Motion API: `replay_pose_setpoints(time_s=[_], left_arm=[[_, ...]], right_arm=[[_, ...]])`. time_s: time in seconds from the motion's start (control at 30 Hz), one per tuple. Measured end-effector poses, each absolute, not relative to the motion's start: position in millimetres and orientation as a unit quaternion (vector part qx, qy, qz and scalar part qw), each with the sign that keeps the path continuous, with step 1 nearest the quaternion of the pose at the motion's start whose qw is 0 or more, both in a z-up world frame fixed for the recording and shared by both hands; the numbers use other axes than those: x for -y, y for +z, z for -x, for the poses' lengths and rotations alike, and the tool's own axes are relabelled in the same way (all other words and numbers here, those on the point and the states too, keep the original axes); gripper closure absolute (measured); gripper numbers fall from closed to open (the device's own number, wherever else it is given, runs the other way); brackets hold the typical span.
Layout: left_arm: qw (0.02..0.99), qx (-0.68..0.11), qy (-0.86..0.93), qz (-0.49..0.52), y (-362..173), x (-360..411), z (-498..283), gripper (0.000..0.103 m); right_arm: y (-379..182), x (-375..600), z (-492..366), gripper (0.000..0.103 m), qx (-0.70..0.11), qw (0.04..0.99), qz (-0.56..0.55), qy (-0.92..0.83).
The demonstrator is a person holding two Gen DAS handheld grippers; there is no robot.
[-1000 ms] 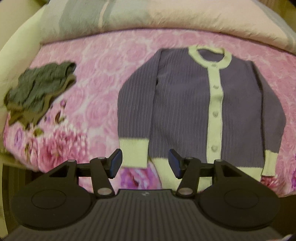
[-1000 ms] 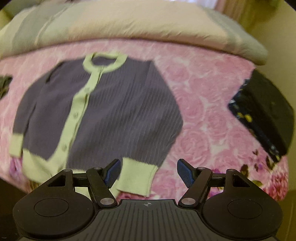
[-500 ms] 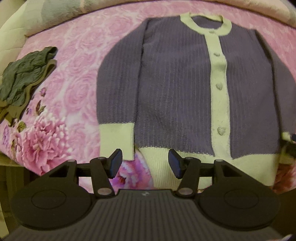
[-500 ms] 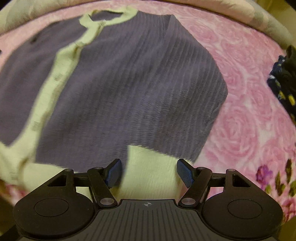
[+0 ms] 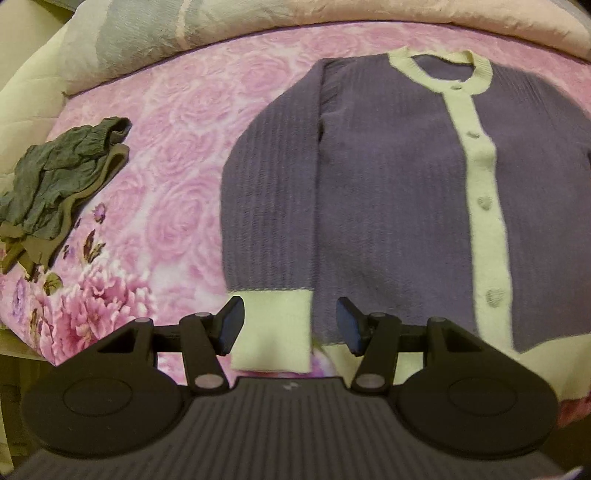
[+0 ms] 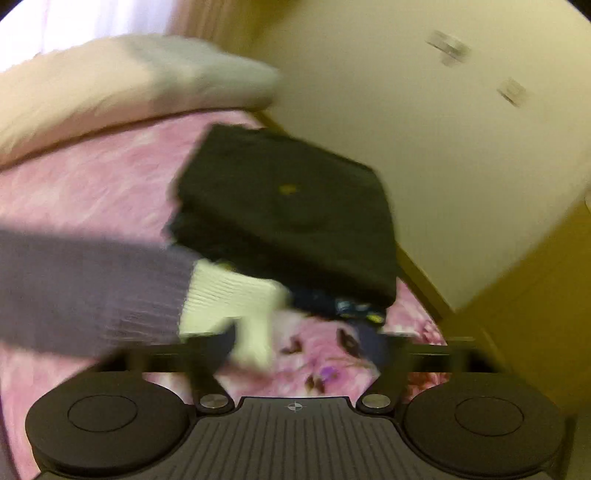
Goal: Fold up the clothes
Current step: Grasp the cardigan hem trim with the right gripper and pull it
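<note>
A purple cardigan (image 5: pixel 388 192) with cream trim and buttons lies flat, front up, on the pink floral bed. In the left wrist view my left gripper (image 5: pixel 290 326) is open, its fingers on either side of the cream cuff (image 5: pixel 271 328) of one sleeve, not closed on it. The right wrist view is blurred: my right gripper (image 6: pixel 299 347) is open, and the other sleeve (image 6: pixel 92 295) stretches in from the left with its cream cuff (image 6: pixel 236 302) over the left finger. I cannot tell whether that cuff touches the finger.
A crumpled grey-green garment (image 5: pixel 55 184) lies at the bed's left edge. A folded black garment (image 6: pixel 288 218) sits at the right edge beside a cream wall (image 6: pixel 406 129). A rolled duvet (image 5: pixel 258 18) runs along the back.
The left gripper shifted left so the sleeve cuff now sits between its fingers. The right gripper swung sharply right, now facing the black garment and the wall, with the sleeve stretched out sideways.
</note>
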State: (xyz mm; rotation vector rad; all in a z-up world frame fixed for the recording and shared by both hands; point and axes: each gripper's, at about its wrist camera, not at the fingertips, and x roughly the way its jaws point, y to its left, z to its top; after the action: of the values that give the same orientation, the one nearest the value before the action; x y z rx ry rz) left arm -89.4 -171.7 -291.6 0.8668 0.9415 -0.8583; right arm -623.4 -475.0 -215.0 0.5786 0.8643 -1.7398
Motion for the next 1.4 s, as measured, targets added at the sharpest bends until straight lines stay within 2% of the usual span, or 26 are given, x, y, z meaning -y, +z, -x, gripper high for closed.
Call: replay_pose_setpoints(time_s=[0.07,0.23,0.33,0.53,0.63,0.73,0.83,0.9,0.93,1.03,1.1,1.13,1.2,1.4], left_arm=[[0.715,-0.428,-0.385,-0.398,-299,167,86,0.052],[0.708,-0.426,-0.382,-0.415,-321,155,84,0.052],[0.703,-0.425,-0.382,-0.424,-337,152,82,0.052],[0.673,-0.447,-0.396,-0.437,-381,154,70,0.053],[0.672,-0.446,-0.411,-0.424,-385,155,57,0.092],[0.719,-0.433,-0.401,-0.366,-350,156,14,0.093],[0.791,-0.374,-0.35,-0.335,-304,164,-55,0.093],[0.843,-0.34,-0.283,-0.306,-276,170,-114,0.089],[0.862,-0.337,-0.244,-0.289,-266,174,-144,0.083],[0.881,-0.335,-0.187,-0.277,-248,191,-200,0.084],[0.872,-0.33,-0.224,-0.283,-244,210,-201,0.08],[0.867,-0.327,-0.243,-0.286,-242,220,-202,0.071],[0.838,-0.331,-0.311,-0.302,-251,246,-187,0.065],[0.698,-0.337,-0.526,-0.35,-291,337,-118,0.065]], right_arm=[[-218,470,620,0.023,-0.354,0.55,-0.263,-0.71],[-269,436,580,0.023,-0.427,0.566,-0.306,-0.636],[-293,407,562,0.023,-0.445,0.56,-0.348,-0.606],[-307,398,534,0.023,-0.471,0.553,-0.361,-0.584],[-306,404,527,0.023,-0.473,0.554,-0.355,-0.586],[-304,411,520,0.023,-0.475,0.555,-0.349,-0.587],[-302,418,513,0.023,-0.477,0.556,-0.343,-0.588],[-301,422,506,0.023,-0.477,0.556,-0.342,-0.588],[-301,424,501,0.023,-0.475,0.56,-0.342,-0.587],[-300,433,481,0.023,-0.467,0.573,-0.339,-0.581],[-300,442,465,0.023,-0.464,0.588,-0.333,-0.573],[-299,448,456,0.023,-0.461,0.599,-0.327,-0.567],[-299,460,438,0.023,-0.456,0.619,-0.315,-0.557],[-301,519,388,0.023,-0.434,0.698,-0.275,-0.5]])
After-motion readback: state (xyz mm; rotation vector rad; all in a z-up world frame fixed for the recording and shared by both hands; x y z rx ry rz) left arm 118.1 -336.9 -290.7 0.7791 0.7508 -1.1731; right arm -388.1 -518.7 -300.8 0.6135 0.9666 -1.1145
